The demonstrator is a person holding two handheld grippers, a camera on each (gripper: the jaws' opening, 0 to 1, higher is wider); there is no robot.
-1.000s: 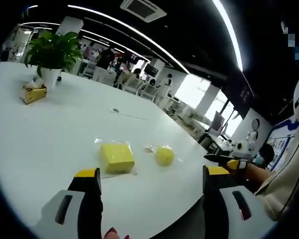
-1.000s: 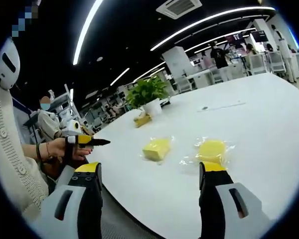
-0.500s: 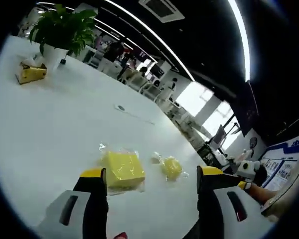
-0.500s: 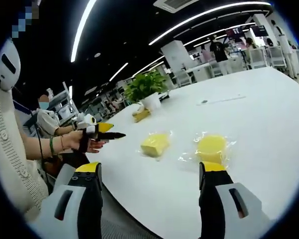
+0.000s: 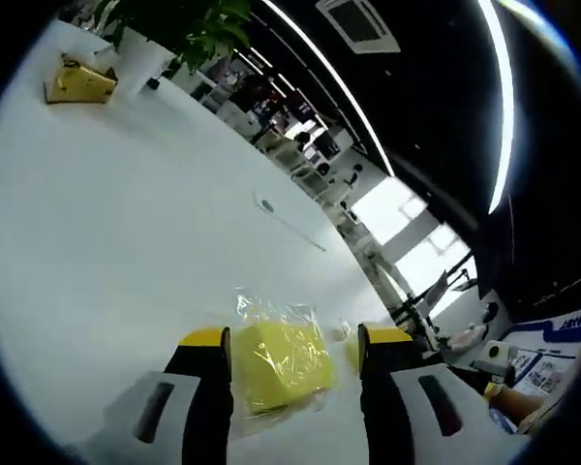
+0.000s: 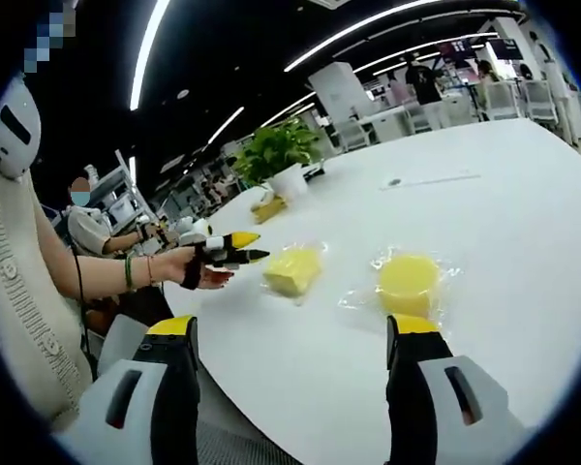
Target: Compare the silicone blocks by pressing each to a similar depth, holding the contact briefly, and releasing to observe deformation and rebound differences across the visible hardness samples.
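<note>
Facing the square silicone block [image 5: 279, 363], the left tool [image 5: 290, 349] stands with its jaws apart, one yellow-tipped jaw on each side of the block as seen along the tool's own line. The block lies dead ahead on the white worktop [image 5: 107, 223], sealed in a clear crinkled bag, with one corner turned toward the tool. In the right gripper view the same tool [image 6: 234, 248] comes in from the left, held in a hand [image 6: 189, 271], its tips just beside the near end of that square block [image 6: 292, 271]; whether they touch the bag I cannot tell.

The round silicone block [image 6: 408, 285] lies to the far side of the square one, also bagged, and sits just ahead of the right tool [image 6: 290, 334], nearer that tool's right-hand jaw. The right tool's jaws are also spread wide and hold nothing.

My reading: the left tool is the nearer to the square block and is lined up to press it first.

A potted plant [image 6: 279, 165] and a small yellow box [image 5: 80, 83] stand well apart from both.
</note>
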